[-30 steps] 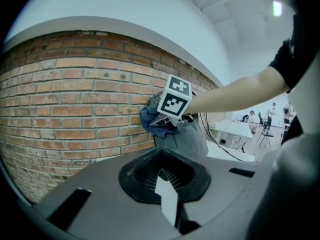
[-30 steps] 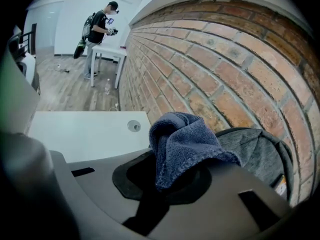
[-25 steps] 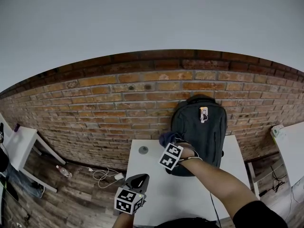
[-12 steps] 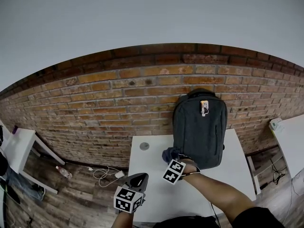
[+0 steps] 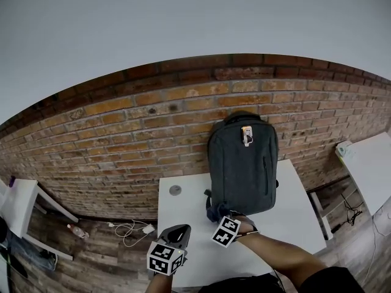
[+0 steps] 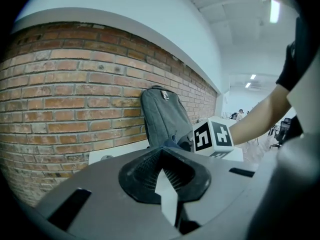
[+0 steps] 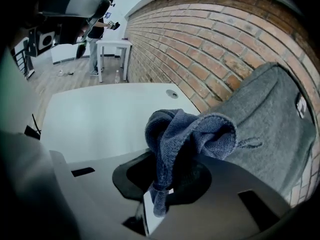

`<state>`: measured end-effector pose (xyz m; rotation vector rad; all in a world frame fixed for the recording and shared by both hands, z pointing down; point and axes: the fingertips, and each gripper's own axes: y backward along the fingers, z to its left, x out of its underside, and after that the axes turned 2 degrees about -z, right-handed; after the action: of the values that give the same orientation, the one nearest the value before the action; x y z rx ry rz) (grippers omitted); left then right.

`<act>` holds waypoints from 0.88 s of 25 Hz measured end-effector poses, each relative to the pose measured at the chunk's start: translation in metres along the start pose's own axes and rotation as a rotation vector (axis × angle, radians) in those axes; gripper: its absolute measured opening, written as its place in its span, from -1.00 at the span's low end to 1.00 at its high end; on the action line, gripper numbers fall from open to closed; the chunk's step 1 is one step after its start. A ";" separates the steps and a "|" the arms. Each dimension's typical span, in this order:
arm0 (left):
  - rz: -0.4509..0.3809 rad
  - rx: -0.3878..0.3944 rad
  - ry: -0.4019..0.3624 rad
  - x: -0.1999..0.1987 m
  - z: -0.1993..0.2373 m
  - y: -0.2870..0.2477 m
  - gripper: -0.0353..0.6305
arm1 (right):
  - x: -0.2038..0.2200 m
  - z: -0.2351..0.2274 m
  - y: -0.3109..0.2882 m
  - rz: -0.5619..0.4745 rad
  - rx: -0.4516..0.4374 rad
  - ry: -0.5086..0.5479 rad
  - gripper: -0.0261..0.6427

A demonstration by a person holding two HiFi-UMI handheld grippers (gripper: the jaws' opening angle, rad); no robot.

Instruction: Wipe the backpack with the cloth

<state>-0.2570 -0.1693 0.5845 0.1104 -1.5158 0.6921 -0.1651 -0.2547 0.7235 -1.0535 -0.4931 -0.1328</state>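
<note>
I grip the soft, limp cloth (image 7: 192, 131) bunched in my right gripper (image 7: 161, 191), at the seven o'clock corner of the backpack (image 5: 241, 163). The backpack is floppy, leaning on the brick wall (image 5: 122, 139), and I judge it may shift. My left gripper (image 6: 167, 184) is closed and empty.

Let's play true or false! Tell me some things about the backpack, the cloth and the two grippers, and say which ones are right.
1. The backpack stands upright against the brick wall. True.
2. The right gripper is clamped on a blue cloth. True.
3. The left gripper is gripping the backpack. False: its jaws are together on nothing, away from the backpack.
4. The backpack sits on the floor. False: it stands on the white table.
</note>
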 end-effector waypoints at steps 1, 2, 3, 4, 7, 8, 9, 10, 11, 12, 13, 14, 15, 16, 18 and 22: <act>-0.001 0.006 -0.003 -0.001 -0.002 -0.002 -0.95 | 0.008 -0.002 0.001 0.002 0.001 -0.021 -0.77; -0.002 0.012 -0.006 -0.003 -0.003 -0.005 -0.95 | 0.017 -0.006 0.003 0.003 0.004 -0.043 -0.77; -0.004 0.016 -0.009 -0.004 -0.005 -0.007 -0.95 | 0.025 -0.011 0.005 0.005 0.009 -0.067 -0.77; -0.005 0.020 -0.012 -0.006 -0.006 -0.009 -0.95 | 0.034 -0.015 0.007 0.007 0.013 -0.091 -0.77; -0.005 0.031 -0.018 -0.009 -0.011 -0.015 -0.95 | 0.062 -0.030 0.015 0.026 0.025 -0.157 -0.77; -0.004 0.035 -0.020 -0.010 -0.013 -0.017 -0.95 | 0.073 -0.035 0.017 0.033 0.031 -0.179 -0.77; -0.004 0.039 -0.022 -0.012 -0.016 -0.020 -0.95 | 0.084 -0.041 0.019 0.042 0.038 -0.202 -0.77; -0.004 0.044 -0.024 -0.013 -0.018 -0.022 -0.95 | 0.096 -0.047 0.022 0.053 0.047 -0.227 -0.77; -0.003 0.048 -0.026 -0.014 -0.020 -0.025 -0.95 | 0.109 -0.054 0.024 0.063 0.058 -0.253 -0.77; -0.002 0.051 -0.029 -0.015 -0.022 -0.028 -0.95 | 0.121 -0.061 0.026 0.074 0.069 -0.281 -0.77; -0.001 0.054 -0.030 -0.016 -0.024 -0.030 -0.95 | 0.133 -0.069 0.029 0.084 0.079 -0.308 -0.77; 0.000 0.055 -0.031 -0.017 -0.026 -0.033 -0.95 | 0.145 -0.076 0.031 0.092 0.090 -0.337 -0.77; 0.000 0.056 -0.030 -0.018 -0.029 -0.036 -0.95 | 0.157 -0.083 0.034 0.100 0.100 -0.367 -0.77; 0.001 0.056 -0.029 -0.019 -0.031 -0.039 -0.95 | 0.169 -0.089 0.037 0.107 0.108 -0.399 -0.77; 0.006 0.057 -0.031 -0.020 -0.036 -0.044 -0.95 | 0.192 -0.099 0.042 0.119 0.124 -0.459 -0.77; 0.016 0.056 -0.035 -0.025 -0.045 -0.055 -0.95 | 0.233 -0.124 0.054 0.141 0.181 -0.537 -0.77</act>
<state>-0.1894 -0.2010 0.5759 0.1538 -1.5325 0.7485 0.0997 -0.3040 0.7360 -0.9377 -0.8935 0.3243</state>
